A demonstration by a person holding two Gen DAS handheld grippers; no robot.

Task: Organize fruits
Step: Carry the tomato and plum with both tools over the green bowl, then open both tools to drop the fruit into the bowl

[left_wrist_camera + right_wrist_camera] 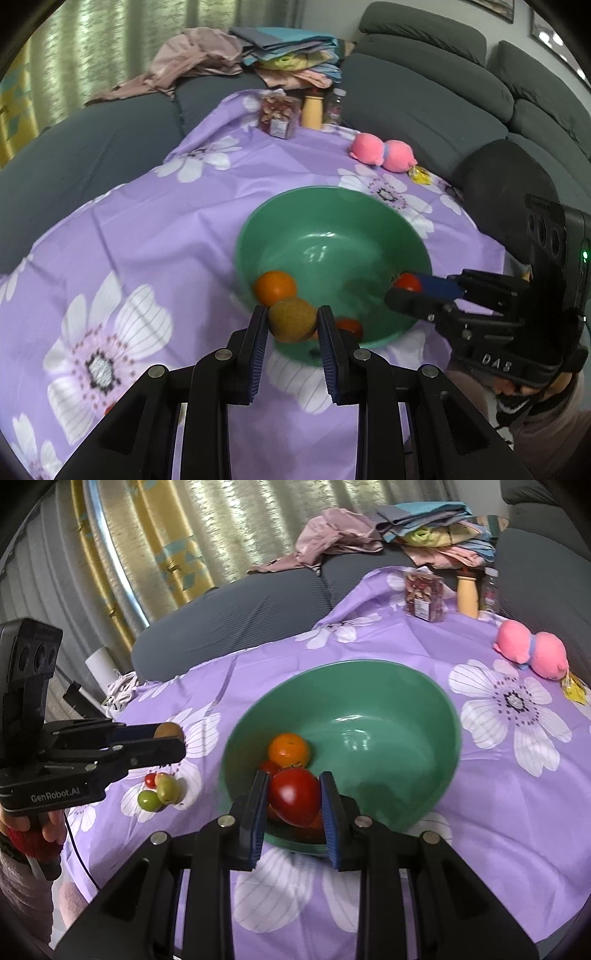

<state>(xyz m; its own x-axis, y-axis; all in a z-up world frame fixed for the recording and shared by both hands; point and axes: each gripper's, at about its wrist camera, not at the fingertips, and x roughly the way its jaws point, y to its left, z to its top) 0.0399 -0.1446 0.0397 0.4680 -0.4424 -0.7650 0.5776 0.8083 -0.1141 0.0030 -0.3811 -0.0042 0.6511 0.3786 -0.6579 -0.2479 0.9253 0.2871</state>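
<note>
A green bowl (369, 206) (424, 709) stands on the purple flowered cloth with an orange (276, 287) (289, 750) and a red fruit (351, 326) inside. My left gripper (292, 321) is shut on a brownish-green round fruit (292, 319), held over the bowl's near rim; in the right wrist view the left gripper (168, 744) hangs left of the bowl. My right gripper (294, 797) is shut on a red tomato (294, 795) above the bowl's near edge; the left wrist view shows the right gripper (408, 286) at the bowl's right rim.
Small green and red fruits (160, 790) lie on the cloth left of the bowl. A pink plush toy (382, 150), a snack jar (277, 116) and a bottle (314, 110) stand at the far end. A grey sofa (443, 92) wraps around the table, with piled clothes (258, 51).
</note>
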